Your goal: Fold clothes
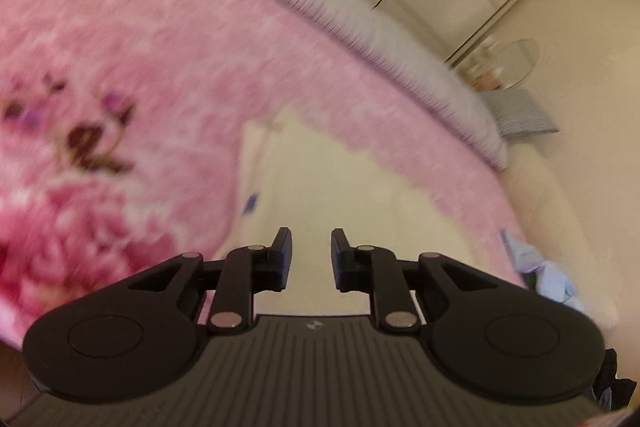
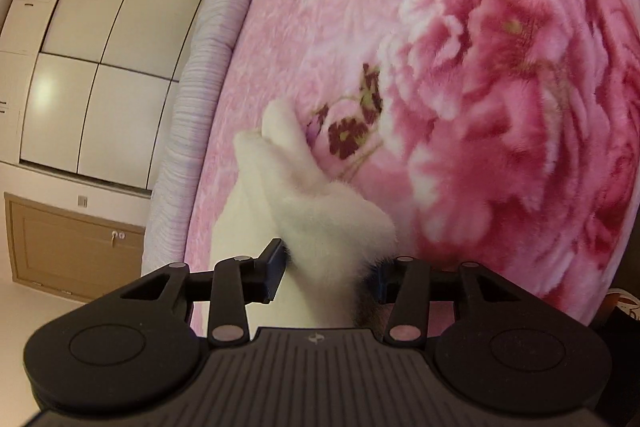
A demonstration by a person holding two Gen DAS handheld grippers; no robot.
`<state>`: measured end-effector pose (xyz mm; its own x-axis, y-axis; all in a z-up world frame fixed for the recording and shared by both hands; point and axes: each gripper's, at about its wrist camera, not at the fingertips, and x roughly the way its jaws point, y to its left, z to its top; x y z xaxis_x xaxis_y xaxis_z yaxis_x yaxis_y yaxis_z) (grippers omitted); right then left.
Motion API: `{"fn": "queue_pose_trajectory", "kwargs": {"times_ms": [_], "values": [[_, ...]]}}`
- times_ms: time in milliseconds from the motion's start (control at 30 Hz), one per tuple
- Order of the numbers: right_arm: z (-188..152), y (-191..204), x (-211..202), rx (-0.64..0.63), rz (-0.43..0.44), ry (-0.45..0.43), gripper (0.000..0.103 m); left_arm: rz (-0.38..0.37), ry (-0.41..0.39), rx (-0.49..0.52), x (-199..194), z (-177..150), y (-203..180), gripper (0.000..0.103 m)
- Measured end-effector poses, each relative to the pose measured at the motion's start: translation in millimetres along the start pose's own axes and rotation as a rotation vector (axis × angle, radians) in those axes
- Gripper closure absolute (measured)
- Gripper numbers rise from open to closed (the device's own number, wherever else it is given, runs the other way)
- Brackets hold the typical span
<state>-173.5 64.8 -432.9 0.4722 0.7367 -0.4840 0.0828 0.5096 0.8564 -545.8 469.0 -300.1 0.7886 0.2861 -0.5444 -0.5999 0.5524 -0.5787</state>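
A cream-white fleecy garment lies on a pink flowered blanket that covers the bed. In the left wrist view my left gripper hovers above the garment, its fingers a small gap apart with nothing between them. The picture is blurred. In the right wrist view a bunched fold of the same white garment fills the space between the fingers of my right gripper. Those jaws stand fairly wide and the pads do not pinch the cloth. The fleece partly hides the right finger.
The blanket ends at a lilac striped mattress edge. Beyond it stand white wardrobe doors and a brown cabinet. A light blue piece of clothing lies at the bed's edge. A grey pillow sits at the head.
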Motion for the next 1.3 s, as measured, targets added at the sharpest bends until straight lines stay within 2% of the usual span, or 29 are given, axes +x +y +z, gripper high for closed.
{"fn": "queue_pose_trajectory", "kwargs": {"times_ms": [67, 133, 200, 267, 333, 367, 433, 467, 567, 633, 700, 800, 900, 967, 1033, 1100, 1233, 1300], "values": [[0, 3, 4, -0.013, -0.014, 0.001, 0.056, -0.009, 0.003, 0.057, 15, 6, -9, 0.082], [1, 10, 9, -0.026, -0.043, 0.005, 0.057, 0.0, 0.054, 0.058, 43, 6, -5, 0.082], [2, 18, 13, -0.049, -0.09, 0.012, 0.065, 0.015, 0.101, 0.058, 70, 5, 2, 0.082], [2, 29, 17, -0.084, -0.144, 0.018, 0.073, 0.028, 0.13, 0.055, 86, 5, 10, 0.084], [-1, 46, 20, -0.15, -0.216, 0.023, 0.076, 0.042, 0.16, 0.051, 102, 4, 18, 0.092], [-4, 57, 23, -0.203, -0.258, 0.02, 0.078, 0.047, 0.173, 0.047, 108, 5, 21, 0.092], [-17, 87, 24, -0.379, -0.344, -0.014, 0.08, 0.032, 0.166, 0.014, 98, 10, 27, 0.092], [-34, 103, 23, -0.51, -0.345, -0.038, 0.081, 0.031, 0.159, 0.01, 93, 12, 29, 0.091], [-101, 152, 18, -0.97, -0.264, -0.118, 0.088, 0.014, 0.144, -0.014, 76, 14, 33, 0.09], [-146, 184, 15, -1.276, -0.2, -0.173, 0.088, -0.016, 0.139, -0.055, 63, 14, 38, 0.09], [-187, 196, 21, -1.451, -0.114, -0.118, 0.088, -0.048, 0.131, -0.098, 54, 12, 42, 0.09], [-231, 188, 43, -1.587, -0.061, 0.033, 0.081, -0.08, 0.136, -0.162, 44, 6, 49, 0.088], [-247, 177, 63, -1.624, -0.067, 0.172, 0.061, -0.095, 0.15, -0.206, 39, -2, 56, 0.088], [-247, 176, 60, -1.621, -0.028, 0.215, 0.033, -0.112, 0.159, -0.235, 37, -6, 58, 0.086], [-239, 178, 46, -1.564, 0.038, 0.268, 0.024, -0.14, 0.161, -0.272, 37, -8, 59, 0.084], [-223, 183, 37, -1.481, 0.094, 0.313, 0.021, -0.168, 0.171, -0.303, 41, -10, 55, 0.082], [-168, 181, 9, -1.196, 0.136, 0.281, 0.023, -0.203, 0.2, -0.325, 58, -10, 42, 0.074], [-129, 171, 5, -0.986, 0.095, 0.234, 0.028, -0.223, 0.216, -0.345, 70, -10, 36, 0.068]]}}
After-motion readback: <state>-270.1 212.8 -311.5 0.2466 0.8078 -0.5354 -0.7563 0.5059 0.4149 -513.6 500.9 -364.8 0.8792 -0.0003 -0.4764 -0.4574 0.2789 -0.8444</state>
